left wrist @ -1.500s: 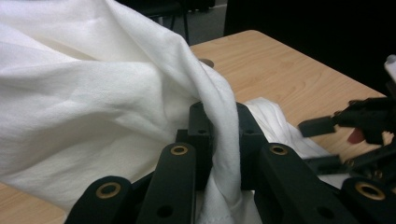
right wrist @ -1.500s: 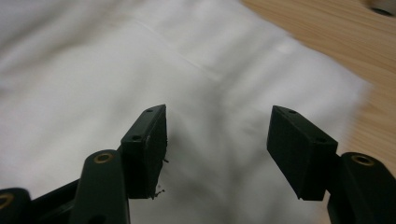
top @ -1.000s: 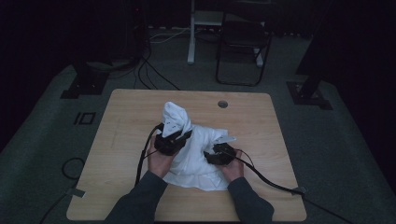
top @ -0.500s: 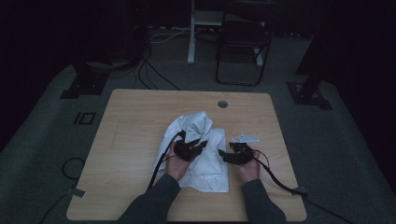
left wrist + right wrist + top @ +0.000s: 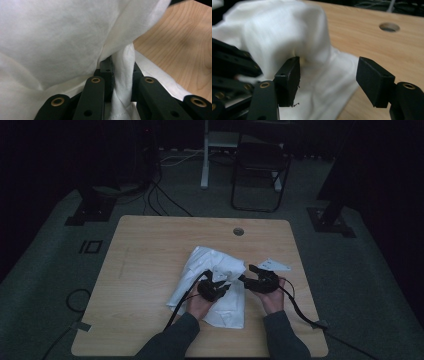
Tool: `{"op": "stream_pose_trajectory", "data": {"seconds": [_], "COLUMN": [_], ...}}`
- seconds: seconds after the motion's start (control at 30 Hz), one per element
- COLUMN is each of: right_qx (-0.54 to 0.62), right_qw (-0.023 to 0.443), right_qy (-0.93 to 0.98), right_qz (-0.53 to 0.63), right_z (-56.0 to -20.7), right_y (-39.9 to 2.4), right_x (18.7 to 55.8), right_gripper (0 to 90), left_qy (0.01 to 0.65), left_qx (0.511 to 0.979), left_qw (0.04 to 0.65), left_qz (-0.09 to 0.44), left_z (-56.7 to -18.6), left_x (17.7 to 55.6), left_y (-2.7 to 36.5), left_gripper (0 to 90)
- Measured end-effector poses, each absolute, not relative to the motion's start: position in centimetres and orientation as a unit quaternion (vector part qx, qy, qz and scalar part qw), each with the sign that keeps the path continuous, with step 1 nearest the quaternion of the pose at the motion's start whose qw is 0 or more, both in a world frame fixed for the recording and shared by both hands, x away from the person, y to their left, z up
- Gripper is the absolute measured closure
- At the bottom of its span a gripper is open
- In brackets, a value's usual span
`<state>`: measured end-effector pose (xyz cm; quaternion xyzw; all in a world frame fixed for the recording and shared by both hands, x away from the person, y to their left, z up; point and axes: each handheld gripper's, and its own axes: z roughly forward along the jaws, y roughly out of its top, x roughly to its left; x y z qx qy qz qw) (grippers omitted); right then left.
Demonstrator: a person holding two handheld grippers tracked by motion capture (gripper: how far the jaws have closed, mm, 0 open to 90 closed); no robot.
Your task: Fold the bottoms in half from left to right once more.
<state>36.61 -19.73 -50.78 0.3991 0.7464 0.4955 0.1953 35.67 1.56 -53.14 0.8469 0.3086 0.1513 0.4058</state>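
On the wooden table (image 5: 150, 270), a rumpled white cloth (image 5: 210, 270), near the front edge. Left gripper (image 5: 120, 82) clamped tight on a bunched fold of it. Right gripper (image 5: 328, 80) just opened wide, nothing pinched, cloth lying behind the gap.

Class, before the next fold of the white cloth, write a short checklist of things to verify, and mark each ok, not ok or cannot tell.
1. Left gripper pinches a fold of the white cloth: ok.
2. Right gripper open, nothing between its fingers: ok; its jaws have just been opening.
3. Cloth lies wholly on the wooden table: ok.
4. Cloth lies flat: not ok, bunched by the left gripper.
5. Cable hole uncovered: ok.
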Motion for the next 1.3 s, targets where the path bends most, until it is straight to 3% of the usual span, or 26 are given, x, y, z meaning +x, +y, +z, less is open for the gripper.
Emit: {"op": "stream_pose_trajectory", "data": {"seconds": [0.1,0.13,0.2,0.27,0.3,0.4,0.53,0.8,1.0,1.3], "right_qx": [0.397,0.392,0.381,0.395,0.401,0.417,0.433,0.448,0.453,0.462], "right_qw": [0.193,0.186,0.181,0.181,0.179,0.175,0.167,0.157,0.153,0.152], "right_qy": [0.743,0.743,0.75,0.752,0.751,0.75,0.751,0.756,0.757,0.758], "right_qz": [0.503,0.509,0.51,0.496,0.493,0.484,0.469,0.45,0.445,0.434], "right_z": [-50.4,-50.4,-50.4,-50.6,-50.7,-51.2,-51.9,-53.0,-53.2,-53.4], "right_y": [-19.2,-19.1,-18.9,-18.8,-18.8,-18.9,-19.1,-19.5,-19.6,-20.2], "right_x": [37.2,37.5,37.9,38.5,38.7,39.5,40.4,41.4,41.8,42.1], "right_gripper": [41.3,47.7,74.0,84.5,85.7,86.3,86.2,84.0,81.8,71.9], "left_qy": [0.301,0.301,0.299,0.302,0.305,0.304,0.28,0.31,0.372,0.359], "left_qx": [0.849,0.848,0.849,0.847,0.845,0.841,0.836,0.797,0.793,0.814], "left_qw": [0.407,0.409,0.41,0.412,0.415,0.426,0.451,0.473,0.439,0.425], "left_qz": [0.151,0.151,0.151,0.147,0.144,0.134,0.14,0.213,0.202,0.165], "left_z": [-53.0,-52.9,-52.7,-52.5,-52.3,-51.2,-48.5,-44.1,-45.7,-49.0], "left_x": [35.3,35.2,35.1,35.1,35.0,34.3,32.8,33.3,36.2,35.6], "left_y": [1.5,1.5,1.5,1.6,1.7,1.9,2.7,7.7,10.5,8.9], "left_gripper": [81.2,81.1,80.9,78.7,75.5,65.9,59.9,58.7,59.1,59.3]}}
